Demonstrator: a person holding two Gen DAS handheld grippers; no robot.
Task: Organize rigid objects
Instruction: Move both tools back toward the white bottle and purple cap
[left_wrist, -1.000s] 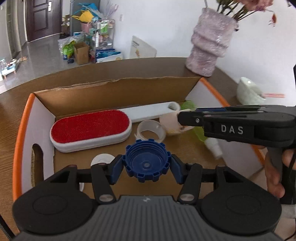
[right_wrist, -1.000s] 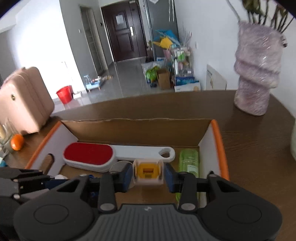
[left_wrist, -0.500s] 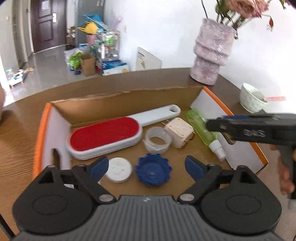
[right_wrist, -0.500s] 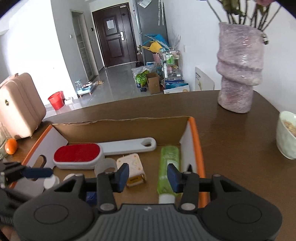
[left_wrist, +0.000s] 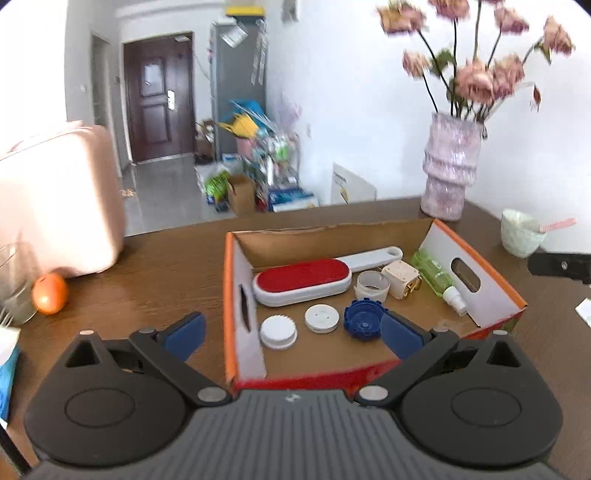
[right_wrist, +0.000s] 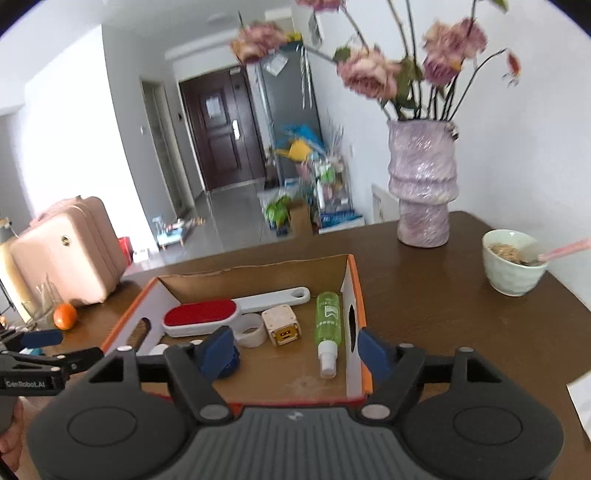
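Observation:
An orange-edged cardboard box (left_wrist: 480, 291) (right_wrist: 356, 291) on the brown table holds a red lint brush (left_wrist: 303, 280) (right_wrist: 201, 314), a blue cap (left_wrist: 362, 324), two white lids (left_wrist: 321, 318), a tape ring (left_wrist: 373, 285) (right_wrist: 252, 329), a beige cube (left_wrist: 400, 277) (right_wrist: 281, 325) and a green spray bottle (left_wrist: 437, 280) (right_wrist: 327, 325). My left gripper (left_wrist: 291, 334) is open and empty, above the box's near left corner. My right gripper (right_wrist: 295, 349) is open and empty, above the box's near right side.
A purple vase (right_wrist: 423, 192) with dried flowers stands behind the box. A bowl with a spoon (right_wrist: 513, 260) sits at the right. An orange (left_wrist: 50, 293) and a pink suitcase (left_wrist: 55, 206) are at the left.
Both grippers opened, leaving the blue cap and the beige cube in the box, then pulled back and up from it.

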